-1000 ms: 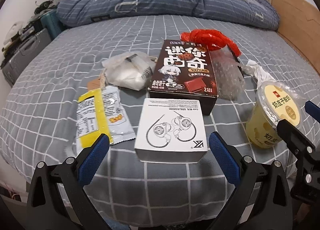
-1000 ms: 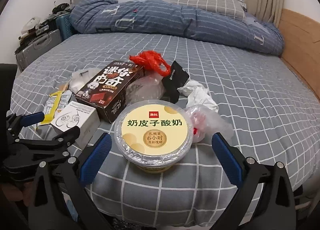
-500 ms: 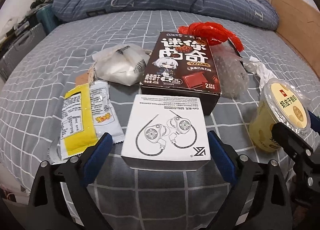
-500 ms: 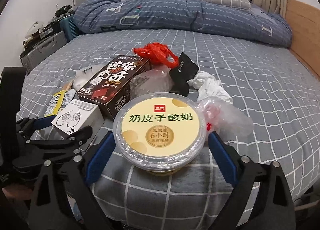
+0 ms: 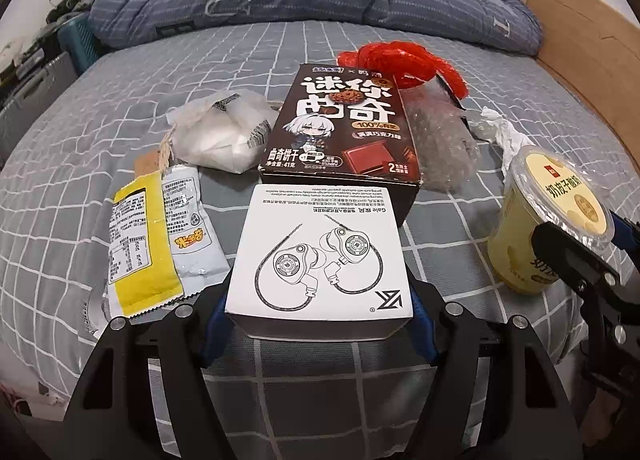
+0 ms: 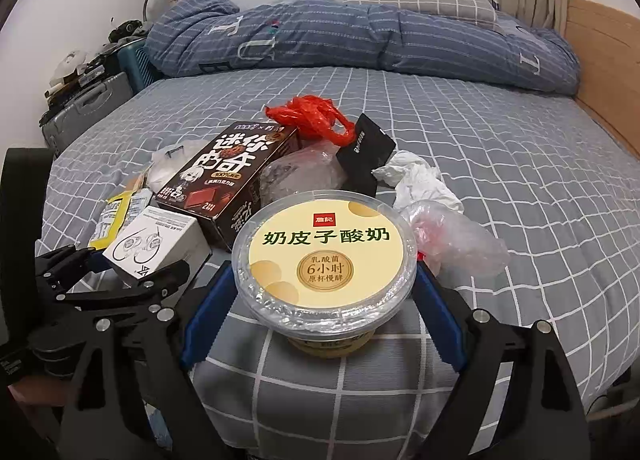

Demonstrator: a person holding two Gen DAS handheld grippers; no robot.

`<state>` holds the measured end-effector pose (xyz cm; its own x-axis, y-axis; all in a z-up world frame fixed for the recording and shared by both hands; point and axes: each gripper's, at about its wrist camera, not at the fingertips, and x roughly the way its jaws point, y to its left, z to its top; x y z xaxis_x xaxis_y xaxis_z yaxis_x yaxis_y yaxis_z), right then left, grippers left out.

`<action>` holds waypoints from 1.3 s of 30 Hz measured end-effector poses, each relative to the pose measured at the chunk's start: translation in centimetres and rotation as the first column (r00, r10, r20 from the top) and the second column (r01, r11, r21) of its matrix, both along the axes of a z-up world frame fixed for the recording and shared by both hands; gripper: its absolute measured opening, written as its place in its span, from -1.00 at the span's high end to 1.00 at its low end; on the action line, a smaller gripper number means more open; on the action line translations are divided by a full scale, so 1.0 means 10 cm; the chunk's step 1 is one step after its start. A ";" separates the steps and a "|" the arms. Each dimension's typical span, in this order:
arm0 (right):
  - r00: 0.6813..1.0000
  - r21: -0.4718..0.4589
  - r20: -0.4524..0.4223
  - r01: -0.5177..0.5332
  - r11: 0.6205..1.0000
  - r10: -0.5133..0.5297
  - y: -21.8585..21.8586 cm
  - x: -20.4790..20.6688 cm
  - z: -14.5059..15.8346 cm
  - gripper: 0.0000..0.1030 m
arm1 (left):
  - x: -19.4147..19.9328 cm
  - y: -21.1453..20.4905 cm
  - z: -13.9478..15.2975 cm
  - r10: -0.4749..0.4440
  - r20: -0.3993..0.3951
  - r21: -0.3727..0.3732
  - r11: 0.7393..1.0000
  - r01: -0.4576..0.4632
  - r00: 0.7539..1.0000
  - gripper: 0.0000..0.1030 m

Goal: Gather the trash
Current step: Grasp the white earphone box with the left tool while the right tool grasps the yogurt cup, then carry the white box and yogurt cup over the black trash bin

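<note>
A white earphone box (image 5: 320,252) lies on the grey checked bed (image 5: 320,388) near its front edge. My left gripper (image 5: 319,322) straddles it, its jaws closing, with the blue pads (image 5: 216,320) against the box's two sides. To the right stands a yellow yogurt cup (image 6: 324,256) with a printed lid. My right gripper (image 6: 324,312) is around the cup, its jaws closing, and its pads (image 6: 208,312) touch the cup just under the rim. In the right wrist view the left gripper (image 6: 124,264) shows around the box (image 6: 152,240).
Behind lie a brown cookie box (image 5: 344,128), a yellow-and-white snack wrapper (image 5: 152,236), a white plastic bag (image 5: 224,136), a red plastic bag (image 5: 400,64), clear film (image 5: 440,144), a crumpled tissue (image 6: 420,180) and a black card (image 6: 366,152). A blue duvet (image 6: 360,40) lies at the head; suitcases (image 6: 80,108) stand left.
Both grippers have narrowed onto their objects: the left pads came in against the white box, the right pads against the yogurt cup. The left camera has drawn slightly closer to the box.
</note>
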<state>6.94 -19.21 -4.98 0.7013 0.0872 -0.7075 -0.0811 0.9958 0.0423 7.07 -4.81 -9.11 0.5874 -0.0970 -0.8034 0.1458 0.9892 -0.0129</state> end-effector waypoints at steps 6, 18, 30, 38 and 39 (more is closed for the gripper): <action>1.000 0.007 0.008 0.007 1.000 -0.008 -0.01 -0.02 0.05 -0.61 | -0.01 0.03 0.05 0.008 0.008 0.000 1.000 -0.008 1.000 -0.34; 0.999 -0.008 0.054 0.000 1.000 0.000 0.03 -0.16 0.37 -0.61 | -0.12 0.06 0.34 0.008 0.042 -0.007 1.000 -0.008 0.999 -0.34; 0.992 -0.029 0.123 0.000 1.000 0.004 0.11 -0.59 0.74 -0.61 | -0.55 0.27 0.72 0.061 0.087 -0.045 0.997 -0.057 0.994 -0.34; 0.994 0.004 0.107 0.019 1.000 -0.019 0.14 -0.96 0.68 -0.61 | -0.97 0.44 0.72 0.112 0.084 -0.086 0.991 -0.104 0.990 -0.34; 0.994 -0.001 0.105 0.019 1.000 -0.019 0.15 -1.00 0.67 -0.61 | -1.02 0.45 0.71 0.113 0.079 -0.091 0.990 -0.106 0.990 -0.34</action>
